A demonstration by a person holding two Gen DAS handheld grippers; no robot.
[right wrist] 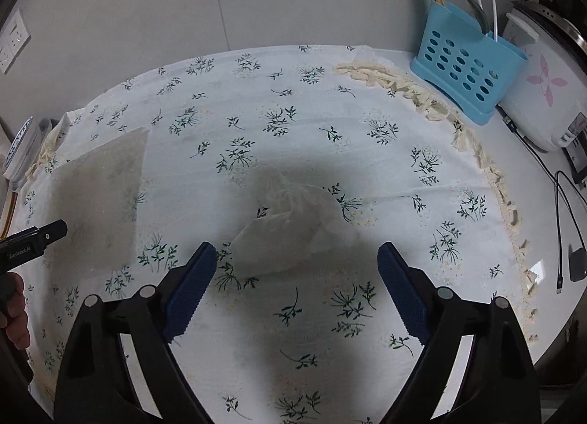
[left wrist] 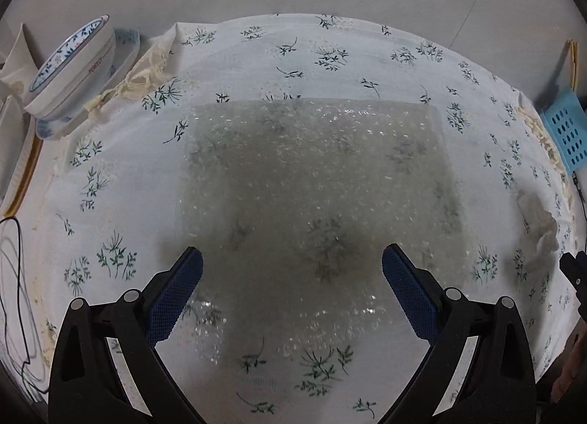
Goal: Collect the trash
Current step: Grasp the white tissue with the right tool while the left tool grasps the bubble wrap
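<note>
A clear sheet of bubble wrap point(left wrist: 315, 182) lies flat on the flowered tablecloth point(left wrist: 110, 167). My left gripper point(left wrist: 292, 262) hangs just above the sheet's near part, open, nothing between its blue pads. In the right wrist view a crumpled white tissue point(right wrist: 293, 222) rests on the cloth, just ahead of my right gripper point(right wrist: 296, 259). That gripper is open with nothing held. The bubble wrap point(right wrist: 99, 185) appears there at the left. The tissue shows at the right edge of the left wrist view as a white lump point(left wrist: 539, 218).
Stacked patterned bowls and plates point(left wrist: 73, 68) stand at the back left. A blue perforated utensil holder point(right wrist: 466, 68), a white rice cooker point(right wrist: 543, 94) and black cables point(right wrist: 565, 204) stand at the right. A hand point(right wrist: 14, 310) holds the left gripper's handle.
</note>
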